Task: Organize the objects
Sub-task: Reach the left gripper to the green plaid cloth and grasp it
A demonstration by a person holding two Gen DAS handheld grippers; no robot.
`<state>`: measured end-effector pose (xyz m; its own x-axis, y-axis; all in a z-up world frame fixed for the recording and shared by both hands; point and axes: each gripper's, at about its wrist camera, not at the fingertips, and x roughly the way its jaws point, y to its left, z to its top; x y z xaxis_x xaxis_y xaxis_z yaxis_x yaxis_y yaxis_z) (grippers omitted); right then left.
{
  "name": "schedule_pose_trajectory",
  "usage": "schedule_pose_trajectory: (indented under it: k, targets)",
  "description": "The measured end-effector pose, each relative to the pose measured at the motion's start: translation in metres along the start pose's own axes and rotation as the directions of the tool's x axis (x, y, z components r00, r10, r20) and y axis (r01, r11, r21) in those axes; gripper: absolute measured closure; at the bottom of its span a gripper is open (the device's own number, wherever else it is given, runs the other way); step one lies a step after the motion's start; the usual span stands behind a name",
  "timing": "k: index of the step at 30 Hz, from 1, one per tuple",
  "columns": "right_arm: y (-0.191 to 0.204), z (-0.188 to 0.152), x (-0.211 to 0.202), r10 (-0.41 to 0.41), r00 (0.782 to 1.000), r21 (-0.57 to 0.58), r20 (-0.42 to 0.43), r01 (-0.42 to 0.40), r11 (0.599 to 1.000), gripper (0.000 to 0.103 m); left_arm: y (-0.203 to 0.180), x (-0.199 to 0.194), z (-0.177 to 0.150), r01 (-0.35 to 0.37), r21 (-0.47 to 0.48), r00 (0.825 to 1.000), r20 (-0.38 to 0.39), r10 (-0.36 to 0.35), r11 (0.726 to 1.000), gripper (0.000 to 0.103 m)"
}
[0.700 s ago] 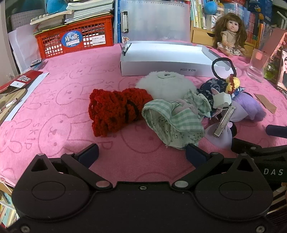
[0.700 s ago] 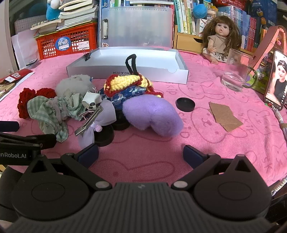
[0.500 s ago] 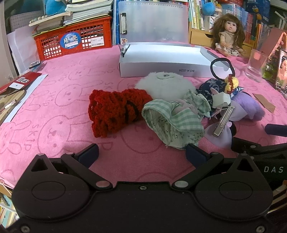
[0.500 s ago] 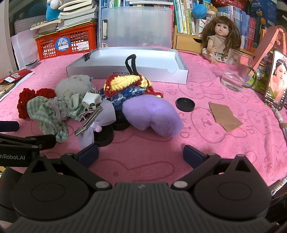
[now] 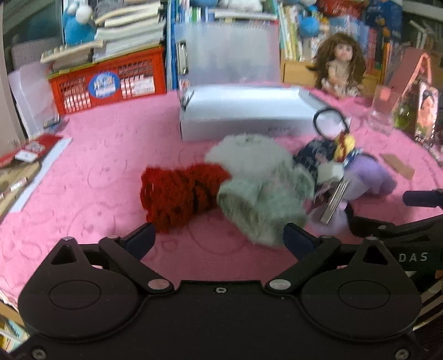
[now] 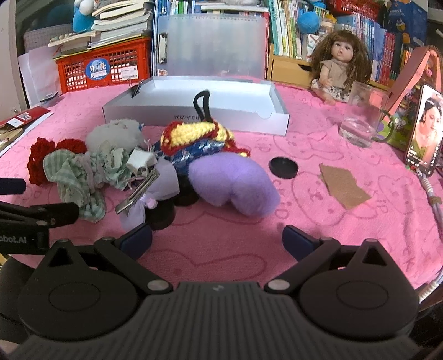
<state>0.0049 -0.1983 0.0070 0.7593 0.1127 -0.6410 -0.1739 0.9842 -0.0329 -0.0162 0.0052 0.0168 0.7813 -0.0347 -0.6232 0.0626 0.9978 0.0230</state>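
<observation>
Where readable, white box (image 6: 193, 116) prints "NO.A-2224"

Home study or child's room indicated: bench draped in pink bunny-print towel (image 6: 346, 229); doll (image 6: 339, 69) seated at back; bookshelves (image 6: 365, 36) crammed with colourful books; red plastic crate (image 6: 110, 69) stacked with books; blue plush toy (image 6: 81, 15) perched on top; phone (image 6: 423, 130) propped upright, video playing.
</observation>
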Motion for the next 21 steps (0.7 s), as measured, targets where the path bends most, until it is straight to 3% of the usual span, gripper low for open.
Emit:
schedule_pose_trajectory:
  k: [6,8,13,18,21]
  targets:
    - [-0.007,0.007,-0.01,0.016,0.999,0.031,0.04,-0.017,0.999,0.004,0.002,-0.016,0.01,0.061,-0.021,0.995,0.08,-0.059,0.998,0.018]
    - [-0.008,0.009,-0.013,0.033,0.998,0.047,0.051,-0.035,0.998,0.013,0.002,-0.019,0.012,0.088,-0.028,0.992,0.092,-0.085,0.996,0.029]
    - [-0.002,0.01,-0.019,0.074,0.995,0.036,0.073,-0.077,0.996,0.026,0.005,-0.024,0.017,0.128,-0.05,0.986,0.113,-0.122,0.991,0.044]
    - [0.005,0.011,-0.022,0.112,0.99,0.029,0.089,-0.115,0.993,0.033,0.011,-0.032,0.02,0.166,-0.071,0.976,0.153,-0.153,0.984,0.047]
    - [0.009,0.011,-0.022,0.134,0.987,0.026,0.089,-0.136,0.99,0.045,0.01,-0.033,0.02,0.17,-0.069,0.974,0.164,-0.157,0.983,0.048]
